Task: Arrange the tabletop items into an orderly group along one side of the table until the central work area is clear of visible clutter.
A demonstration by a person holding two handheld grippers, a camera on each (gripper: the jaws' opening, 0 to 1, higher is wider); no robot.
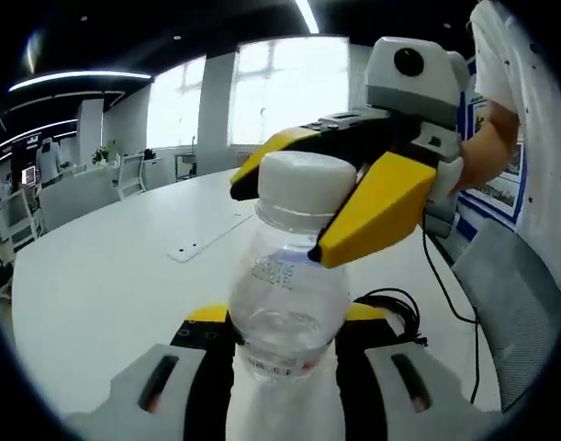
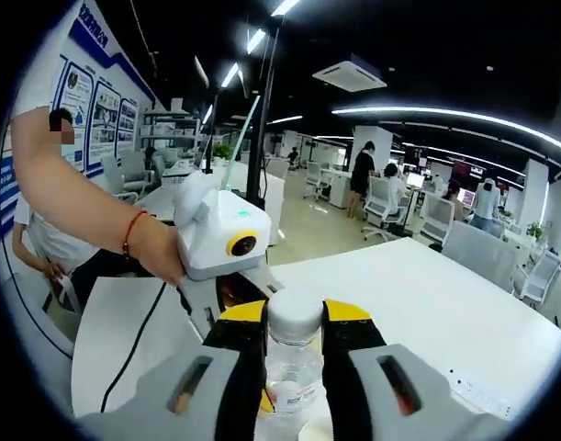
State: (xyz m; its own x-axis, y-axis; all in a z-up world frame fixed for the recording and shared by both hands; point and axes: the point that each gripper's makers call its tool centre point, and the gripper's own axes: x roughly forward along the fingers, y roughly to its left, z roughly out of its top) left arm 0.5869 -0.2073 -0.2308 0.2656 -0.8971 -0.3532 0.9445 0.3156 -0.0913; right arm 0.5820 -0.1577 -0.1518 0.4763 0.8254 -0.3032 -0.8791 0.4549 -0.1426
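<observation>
Left gripper view, left tongs (image 1: 282, 338) pinching clear bottle (image 1: 285, 303) body, right tongs (image 1: 312, 197) clamped on its white cap (image 1: 308, 179).

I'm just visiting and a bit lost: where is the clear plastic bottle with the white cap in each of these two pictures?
Left gripper view: the bottle stands centre-bottom, body between this view's own jaws, cap between the right gripper coming from the upper right.
Right gripper view: the bottle sits at bottom centre, its white cap between the yellow-tipped jaws.
Shared landmark: the white table.
</observation>
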